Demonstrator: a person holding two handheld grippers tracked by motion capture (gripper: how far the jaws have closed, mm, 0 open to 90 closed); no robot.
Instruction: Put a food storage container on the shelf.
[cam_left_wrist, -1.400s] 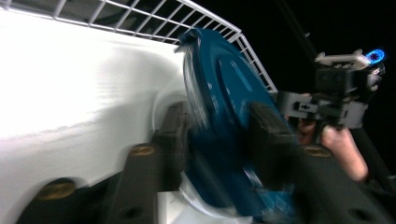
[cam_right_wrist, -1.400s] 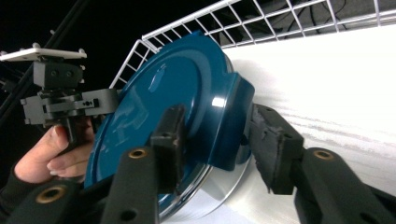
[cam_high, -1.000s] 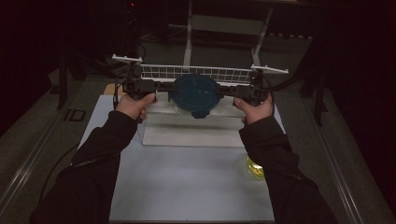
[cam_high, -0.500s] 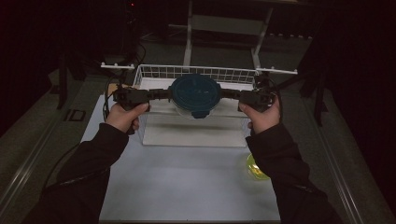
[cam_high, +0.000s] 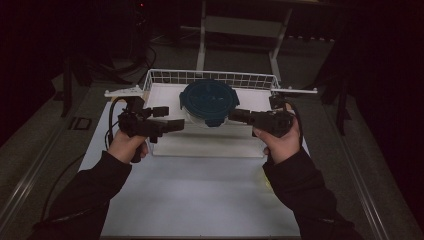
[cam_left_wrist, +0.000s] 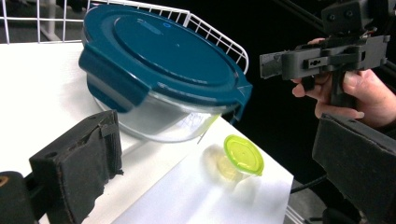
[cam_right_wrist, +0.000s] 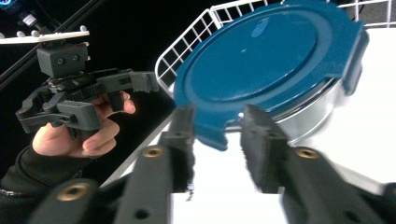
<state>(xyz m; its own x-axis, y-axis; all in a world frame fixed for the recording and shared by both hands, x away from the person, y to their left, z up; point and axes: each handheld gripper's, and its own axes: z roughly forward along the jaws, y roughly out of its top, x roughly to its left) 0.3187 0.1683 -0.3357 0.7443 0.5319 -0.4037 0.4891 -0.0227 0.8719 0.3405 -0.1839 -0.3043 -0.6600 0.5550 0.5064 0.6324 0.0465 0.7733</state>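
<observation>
While the round glass bowl (cam_high: 209, 105) with its blue lid (cam_left_wrist: 166, 49) is sitting tilted at the top centre of the high view, half inside the wire basket (cam_high: 165, 78) on the white counter (cam_high: 200, 200), the left tool (cam_high: 172, 125) is hanging just left of it with its jaws having just been opening wide and nothing between them. At the bowl's right, the right tool (cam_right_wrist: 217, 140) is closing its jaws on a lid tab. A small yellow-lidded cup (cam_left_wrist: 243, 155) is standing near the counter's right edge.
</observation>
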